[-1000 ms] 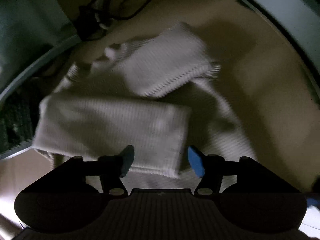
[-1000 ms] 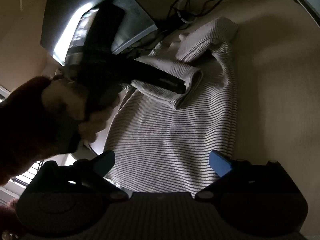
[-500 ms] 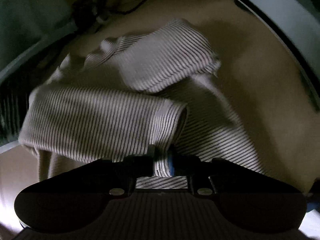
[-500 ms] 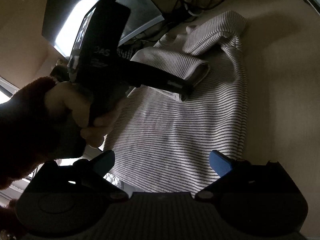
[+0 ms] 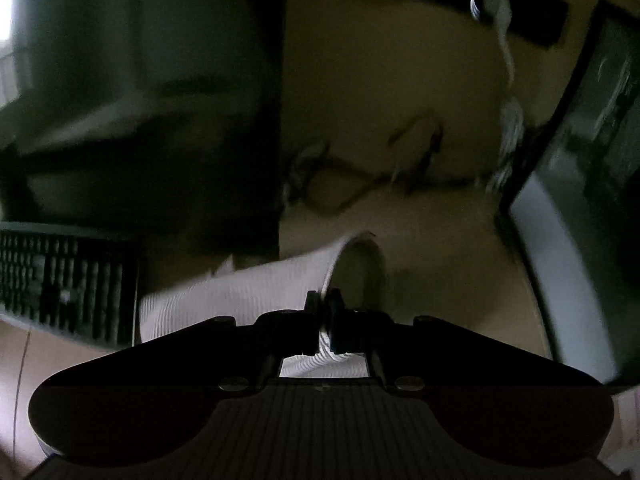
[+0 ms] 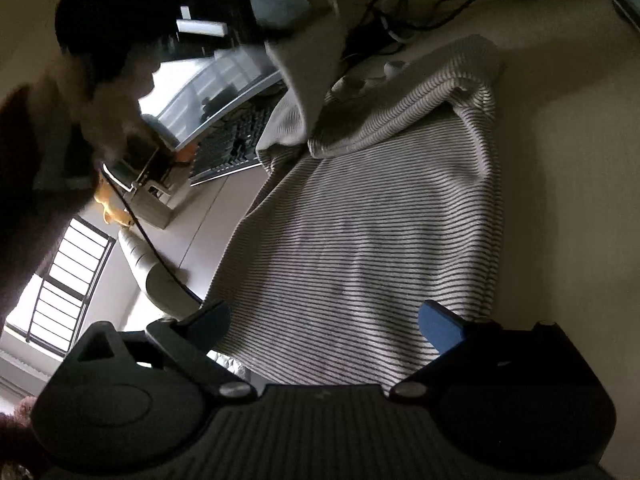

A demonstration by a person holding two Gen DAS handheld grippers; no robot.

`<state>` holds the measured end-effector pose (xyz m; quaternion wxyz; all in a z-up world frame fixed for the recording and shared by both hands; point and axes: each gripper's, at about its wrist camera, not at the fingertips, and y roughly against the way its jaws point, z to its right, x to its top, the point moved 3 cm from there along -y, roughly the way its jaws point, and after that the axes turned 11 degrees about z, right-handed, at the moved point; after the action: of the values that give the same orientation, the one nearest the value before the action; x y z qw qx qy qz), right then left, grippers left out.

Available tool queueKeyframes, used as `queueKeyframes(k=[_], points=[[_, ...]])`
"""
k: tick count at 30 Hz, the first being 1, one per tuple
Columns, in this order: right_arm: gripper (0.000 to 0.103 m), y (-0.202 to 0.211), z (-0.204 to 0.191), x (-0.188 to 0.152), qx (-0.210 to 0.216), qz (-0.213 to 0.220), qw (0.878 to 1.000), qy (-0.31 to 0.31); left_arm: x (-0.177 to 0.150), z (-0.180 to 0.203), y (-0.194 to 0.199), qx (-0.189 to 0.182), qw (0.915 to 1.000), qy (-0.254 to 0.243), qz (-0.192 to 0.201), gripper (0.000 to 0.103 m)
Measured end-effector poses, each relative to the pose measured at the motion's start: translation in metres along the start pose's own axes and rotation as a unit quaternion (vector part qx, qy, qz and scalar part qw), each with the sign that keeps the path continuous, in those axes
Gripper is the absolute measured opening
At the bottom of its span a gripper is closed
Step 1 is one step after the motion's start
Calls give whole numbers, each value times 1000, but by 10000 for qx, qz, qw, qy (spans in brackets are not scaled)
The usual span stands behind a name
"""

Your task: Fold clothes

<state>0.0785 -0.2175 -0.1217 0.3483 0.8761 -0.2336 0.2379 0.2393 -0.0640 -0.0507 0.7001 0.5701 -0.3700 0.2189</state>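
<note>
- Left gripper (image 5: 325, 312), clenched on one sleeve cuff (image 5: 340, 272) of the grey-and-white striped knit top (image 6: 368, 220), holds it raised at far left.
- Right gripper (image 6: 324, 322) gapes above the top's near hem; its body runs near-to-far on the beige table (image 6: 560, 160).

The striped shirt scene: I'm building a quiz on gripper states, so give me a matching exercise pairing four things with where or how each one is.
Things:
1. left gripper
2. right gripper
3. shirt body
4. keyboard

States:
A. lying flat on the table
B. open, holding nothing
C. at the far left, dark keys
D. shut on the sleeve cuff

Pairs: 1-D, 2-B, 3-A, 4-C
</note>
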Motion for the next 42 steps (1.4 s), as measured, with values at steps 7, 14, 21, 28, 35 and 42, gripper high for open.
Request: queueKeyframes(k=[7, 14, 21, 28, 35, 42], points=[[101, 0, 2, 2, 21, 11, 10000, -5, 24, 35, -7, -53, 9987, -483, 167, 5], [101, 9, 8, 0, -92, 103, 9998, -130, 4, 72, -28, -377, 9964, -743, -148, 5], [101, 14, 15, -1, -214, 171, 9992, -284, -8, 92, -41, -565, 9947, -765, -396, 5], [101, 12, 15, -3, -210, 115, 9992, -314, -8, 92, -45, -736, 9945, -552, -497, 10], [101, 6, 9, -5, -191, 17, 9995, -265, -8, 87, -39, -844, 9945, -470, -406, 21], [101, 4, 2, 0, -255, 154, 9995, -142, -30, 33, -20, -506, 9982, -276, -166, 46]])
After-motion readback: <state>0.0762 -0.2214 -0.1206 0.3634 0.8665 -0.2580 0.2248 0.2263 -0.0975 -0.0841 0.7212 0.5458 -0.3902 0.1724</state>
